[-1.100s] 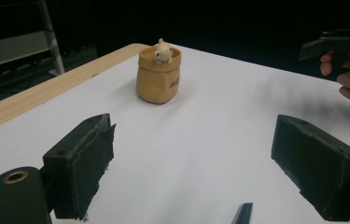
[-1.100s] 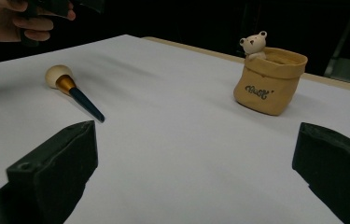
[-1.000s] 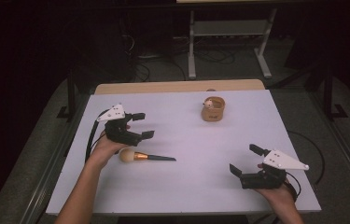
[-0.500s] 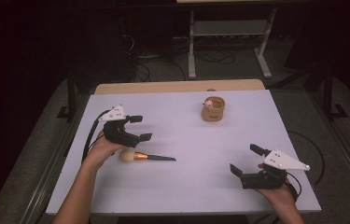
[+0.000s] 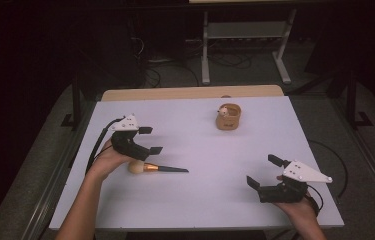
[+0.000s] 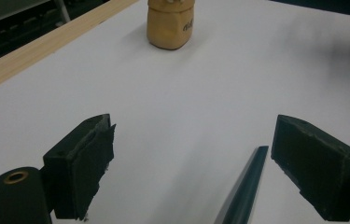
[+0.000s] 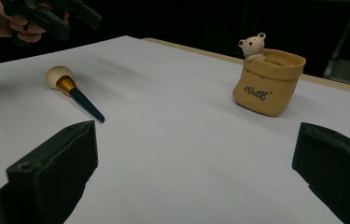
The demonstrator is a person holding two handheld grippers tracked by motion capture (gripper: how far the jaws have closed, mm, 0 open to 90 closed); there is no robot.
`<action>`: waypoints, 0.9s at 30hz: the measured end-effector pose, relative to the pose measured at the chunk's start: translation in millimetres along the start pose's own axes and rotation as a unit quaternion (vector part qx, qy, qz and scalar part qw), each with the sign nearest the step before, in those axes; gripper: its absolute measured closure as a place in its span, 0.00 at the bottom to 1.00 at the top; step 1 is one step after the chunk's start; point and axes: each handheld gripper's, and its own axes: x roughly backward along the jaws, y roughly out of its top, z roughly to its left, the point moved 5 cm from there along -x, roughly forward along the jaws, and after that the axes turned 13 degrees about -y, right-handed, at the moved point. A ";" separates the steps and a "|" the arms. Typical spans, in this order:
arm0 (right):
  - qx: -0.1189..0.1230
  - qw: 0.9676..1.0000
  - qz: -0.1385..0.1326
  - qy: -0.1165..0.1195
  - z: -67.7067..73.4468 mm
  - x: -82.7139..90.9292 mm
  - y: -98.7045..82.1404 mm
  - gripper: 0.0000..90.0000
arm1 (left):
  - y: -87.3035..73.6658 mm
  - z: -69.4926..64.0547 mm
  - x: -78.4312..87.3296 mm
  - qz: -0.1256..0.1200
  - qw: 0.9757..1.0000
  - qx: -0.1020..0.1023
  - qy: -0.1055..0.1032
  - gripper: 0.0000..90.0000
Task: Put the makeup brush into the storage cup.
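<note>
The left hand-held gripper [image 5: 148, 140] hovers above the white surface [image 5: 200, 200] with its jaws apart, and the brush [image 5: 157, 168] lies just below it, the round head near the hand. The right hand-held gripper [image 5: 263, 171] is also wide open and holds nothing. The small brown pot [image 5: 228, 117] stands well apart from both, beyond them.
</note>
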 end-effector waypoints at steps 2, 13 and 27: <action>0.000 1.000 0.000 0.000 -0.2 -0.1 -0.1 0.00 | 0.2 -1.1 -0.3 0.000 1.000 0.002 -0.001 0.14; -0.001 1.000 0.000 0.000 -0.3 -0.9 -0.2 0.00 | -3.9 -4.3 -2.1 0.043 0.999 -0.002 -0.012 0.14; 0.000 1.000 0.000 0.001 -0.3 -0.5 -0.2 0.00 | -9.7 -6.3 -3.0 0.083 0.996 -0.005 -0.023 0.14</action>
